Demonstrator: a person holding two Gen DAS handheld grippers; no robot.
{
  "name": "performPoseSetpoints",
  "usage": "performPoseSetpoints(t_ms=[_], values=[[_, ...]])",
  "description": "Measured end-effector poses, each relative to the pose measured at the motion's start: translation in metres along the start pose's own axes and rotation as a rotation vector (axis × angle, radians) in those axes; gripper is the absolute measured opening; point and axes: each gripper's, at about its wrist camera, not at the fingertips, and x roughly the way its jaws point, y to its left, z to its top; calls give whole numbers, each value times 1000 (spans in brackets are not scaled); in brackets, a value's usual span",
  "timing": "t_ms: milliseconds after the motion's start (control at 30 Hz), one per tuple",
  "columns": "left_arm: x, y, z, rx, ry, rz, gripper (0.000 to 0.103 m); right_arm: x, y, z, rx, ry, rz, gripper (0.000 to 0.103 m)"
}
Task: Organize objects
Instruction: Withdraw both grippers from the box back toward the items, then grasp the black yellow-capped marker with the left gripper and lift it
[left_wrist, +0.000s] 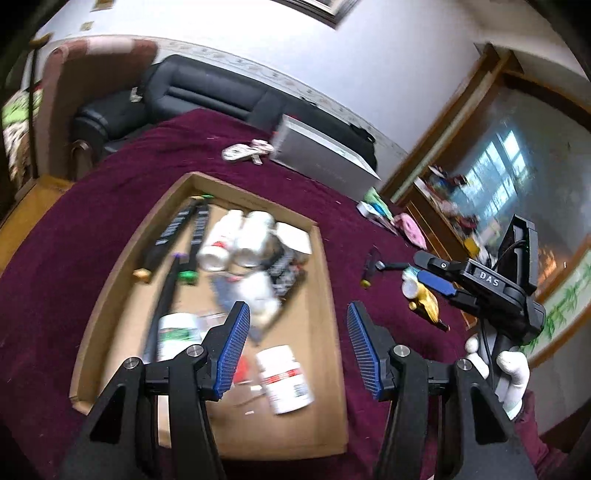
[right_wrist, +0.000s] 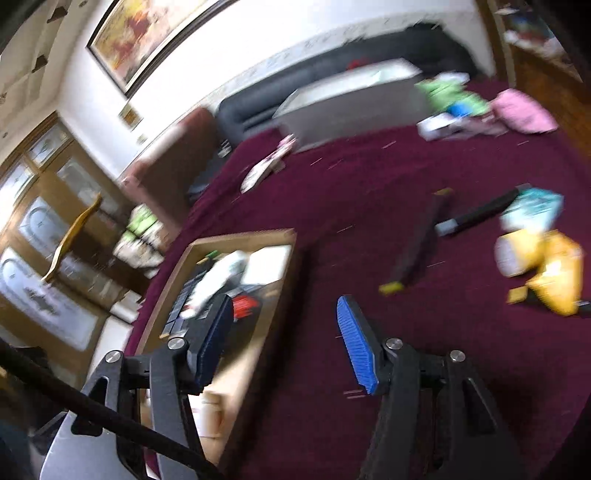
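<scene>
Sorting loose items into the box; judged mid-task, between picks. The box sits on the maroon cloth and already holds several white bottles, black pens and some packets, blurred. Still outside on the cloth, to the right of the box: a black pen with yellow tip, a second dark stick crossing near it, a yellow packet with a pale jar just beside it, and a teal-white packet. Farther back there is a grey case, green and pink items and a small pouch.

The left gripper hangs over the near half of the box with its jaws apart and nothing between them. The right gripper is above the cloth at the box's right edge, jaws apart, also empty. In the left view the right gripper's body shows near the yellow packet pile, held by a white-gloved hand.

Both views are motion-blurred, so fine detail of the items is unclear.

The next move probably falls to the right gripper, which is nearest the leftovers. It calls for going forward and right to the yellow-tipped pen, lining the fingers across its shaft, lowering to the cloth and closing, then carrying it to the box. The pen is thin and lies flat on soft cloth, so the pads likely need to press down close to the fabric. The crossing stick may get nudged.
</scene>
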Motion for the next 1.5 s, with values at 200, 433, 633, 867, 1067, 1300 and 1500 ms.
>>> performPoseSetpoints(t_ms=[200,433,633,867,1067,1300,1500], values=[[39,-71,16,150,60,7,49,-29,-69,9,91,-104,-111,59],[107,-147,38,322,123,26,49,-42,-132,21,178,-205,-201,59],[193,-187,34,548,205,105,48,-39,-158,22,215,-247,-202,59],[262,-182,35,579,280,182,48,-40,-182,20,276,-241,-180,59],[292,-184,32,593,317,183,48,-46,-182,20,275,-262,-181,65],[302,-189,31,602,328,192,11,-41,-185,19,283,-245,-194,65],[278,-166,33,496,341,191,11,-33,-190,18,292,-208,-203,65]])
